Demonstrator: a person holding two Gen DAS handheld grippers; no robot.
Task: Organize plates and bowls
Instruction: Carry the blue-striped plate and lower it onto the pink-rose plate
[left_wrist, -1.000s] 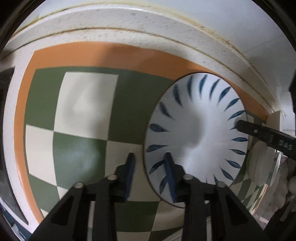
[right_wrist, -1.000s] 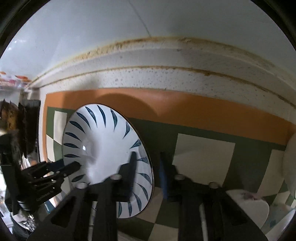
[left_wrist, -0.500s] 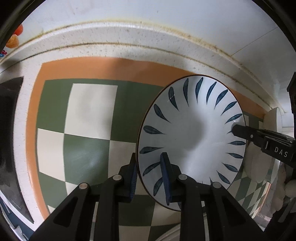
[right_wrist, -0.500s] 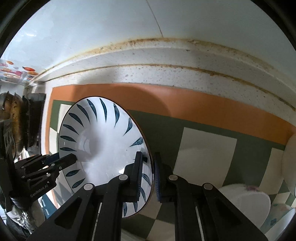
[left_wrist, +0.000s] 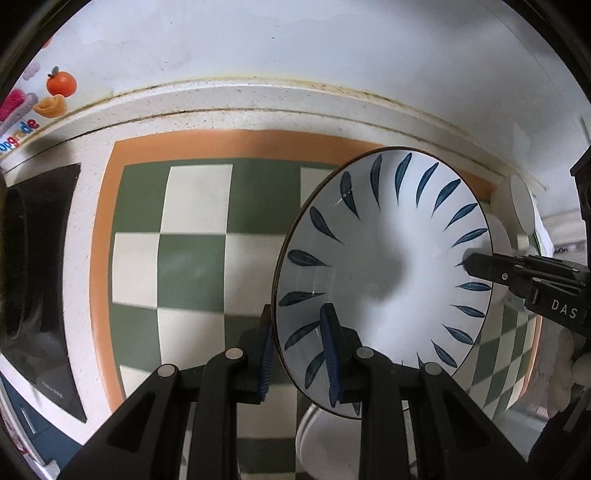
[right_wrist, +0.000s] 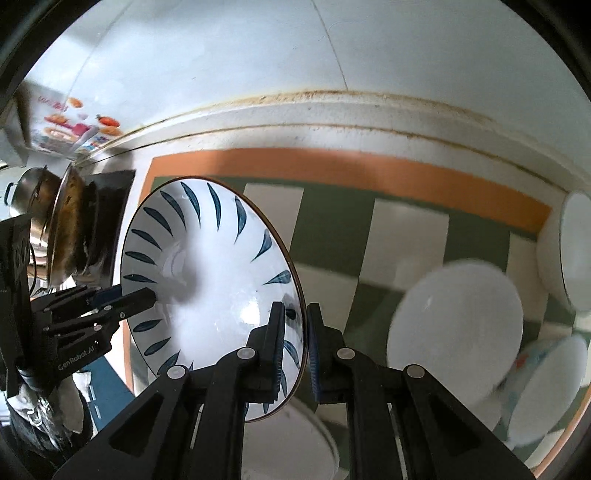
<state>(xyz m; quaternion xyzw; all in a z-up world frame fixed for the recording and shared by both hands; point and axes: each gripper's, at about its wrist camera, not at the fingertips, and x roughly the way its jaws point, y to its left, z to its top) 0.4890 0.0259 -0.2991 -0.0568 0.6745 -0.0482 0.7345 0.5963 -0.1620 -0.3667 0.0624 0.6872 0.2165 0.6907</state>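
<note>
Both tools (left_wrist: 297, 350), plate (left_wrist: 384, 258) higher now

Both tongs have lifted the leaf-patterned plate (left_wrist: 384, 280) higher above the checkered mat (left_wrist: 192, 258).

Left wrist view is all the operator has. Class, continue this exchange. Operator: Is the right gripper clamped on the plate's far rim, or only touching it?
Observer: Clamped. The right gripper has one finger on each face of the plate at its rim.
Operator: What lies beyond that gripper?
Observer: A white dish on the checked mat, blurred.
Operator: And on the plate's other side?
Observer: A steel pot next to a browned pan.
</note>
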